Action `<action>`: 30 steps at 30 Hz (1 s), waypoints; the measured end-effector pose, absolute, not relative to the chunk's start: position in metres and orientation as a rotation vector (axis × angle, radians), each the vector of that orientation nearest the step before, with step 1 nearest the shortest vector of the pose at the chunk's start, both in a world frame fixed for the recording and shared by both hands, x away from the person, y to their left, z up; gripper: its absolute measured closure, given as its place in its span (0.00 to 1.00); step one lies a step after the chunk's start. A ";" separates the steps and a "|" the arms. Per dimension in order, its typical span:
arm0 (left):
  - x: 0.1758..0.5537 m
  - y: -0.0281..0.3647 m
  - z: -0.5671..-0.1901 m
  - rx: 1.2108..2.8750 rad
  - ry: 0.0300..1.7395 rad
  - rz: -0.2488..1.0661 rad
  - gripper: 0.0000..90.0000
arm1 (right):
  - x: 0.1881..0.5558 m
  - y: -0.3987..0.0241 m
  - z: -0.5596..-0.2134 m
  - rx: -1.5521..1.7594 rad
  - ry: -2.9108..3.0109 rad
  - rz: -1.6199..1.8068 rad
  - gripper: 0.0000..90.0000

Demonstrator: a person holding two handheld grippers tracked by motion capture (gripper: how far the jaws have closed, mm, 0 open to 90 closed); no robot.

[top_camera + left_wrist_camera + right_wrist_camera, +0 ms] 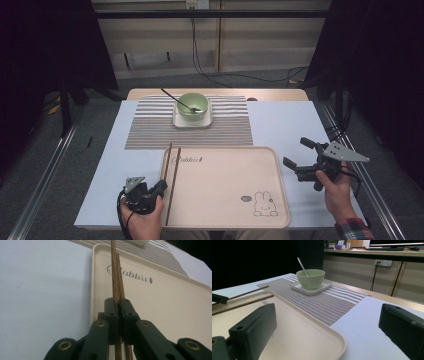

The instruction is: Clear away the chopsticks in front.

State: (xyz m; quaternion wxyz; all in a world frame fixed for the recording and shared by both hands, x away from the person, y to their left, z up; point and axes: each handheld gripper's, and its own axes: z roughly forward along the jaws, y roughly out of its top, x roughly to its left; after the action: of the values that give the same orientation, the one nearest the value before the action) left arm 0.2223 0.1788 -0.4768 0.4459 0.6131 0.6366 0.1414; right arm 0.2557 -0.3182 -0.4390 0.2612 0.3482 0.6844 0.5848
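Left gripper (161,188) is clamping the chopsticks (173,175) along the tray's (225,220) left edge, the right gripper (299,159) gaping empty; the two sticks, pinched near one end, are risking scissoring apart or slipping out.

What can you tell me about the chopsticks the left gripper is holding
The chopsticks are a pair of slim, dark brown sticks that look like wood with a visible grain. They lie close together, nearly parallel, running along the left edge of the beige tray, their far tips reaching toward the striped placemat. The left gripper is shut on them near their near end, jaws pressed against both sides.
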 end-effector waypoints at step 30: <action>0.225 0.173 -0.481 1.576 1.606 0.333 0.94 | 0.256 -0.318 -0.439 0.937 1.853 1.581 0.01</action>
State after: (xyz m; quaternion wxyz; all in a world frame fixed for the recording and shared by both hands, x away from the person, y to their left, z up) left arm 0.2245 0.1732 -0.4812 0.4200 0.6289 0.6407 0.1327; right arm 0.2563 -0.3181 -0.4391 0.2627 0.3462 0.6852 0.5845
